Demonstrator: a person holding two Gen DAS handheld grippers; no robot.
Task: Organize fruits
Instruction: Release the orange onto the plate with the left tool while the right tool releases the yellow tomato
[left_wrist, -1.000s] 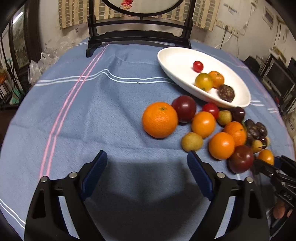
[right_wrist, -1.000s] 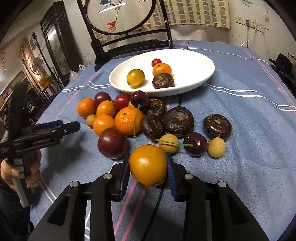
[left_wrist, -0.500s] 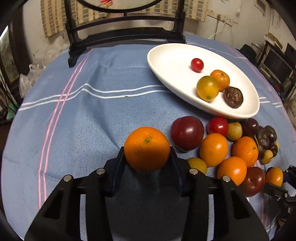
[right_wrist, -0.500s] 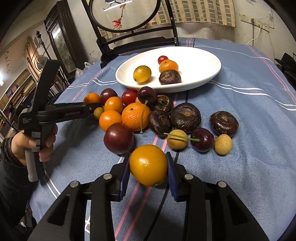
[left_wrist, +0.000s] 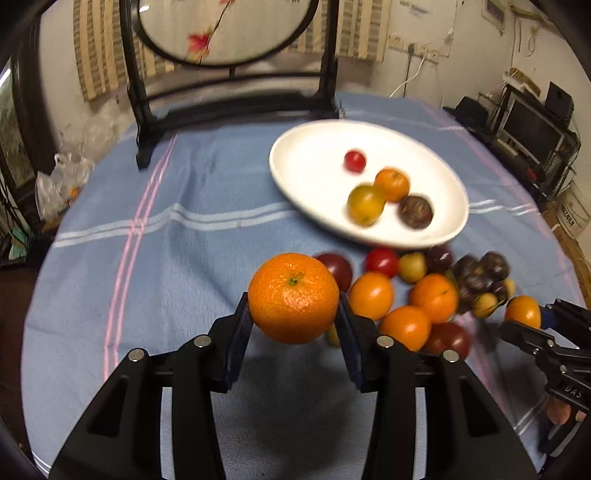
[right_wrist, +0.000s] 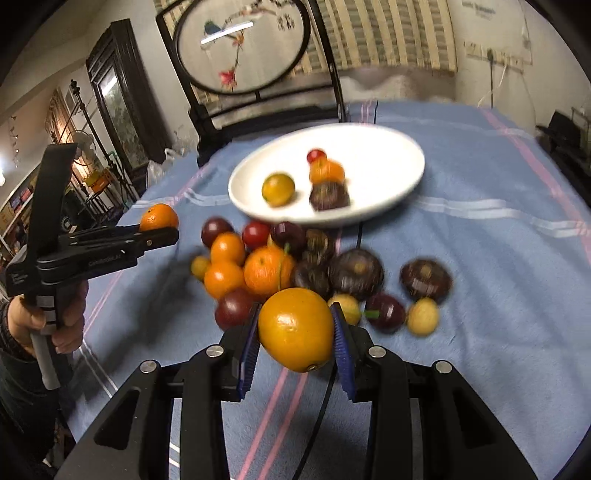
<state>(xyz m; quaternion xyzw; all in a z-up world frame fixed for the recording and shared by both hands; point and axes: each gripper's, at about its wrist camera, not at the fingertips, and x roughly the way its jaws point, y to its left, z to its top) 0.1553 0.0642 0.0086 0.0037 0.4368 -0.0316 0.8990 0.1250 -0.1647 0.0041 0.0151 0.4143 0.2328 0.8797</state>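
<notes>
The left gripper (left_wrist: 293, 321) squeezes an orange (left_wrist: 293, 297) by its round middle, up off the cloth (left_wrist: 184, 258). The right gripper (right_wrist: 295, 343) squeezes a yellow fruit (right_wrist: 295, 329) the same way. Both fruits look firm, smooth and round, so they could slip. The plate (left_wrist: 314, 147) is near, behind the pile.

Black left gripper (left_wrist: 293, 321), blue ribbed pads (left_wrist: 240, 332), silver screws; dark sleeve (right_wrist: 11, 369).

Home: embroidered screen (right_wrist: 243, 44), cabinet (right_wrist: 118, 99), tablecloth (left_wrist: 184, 229).
</notes>
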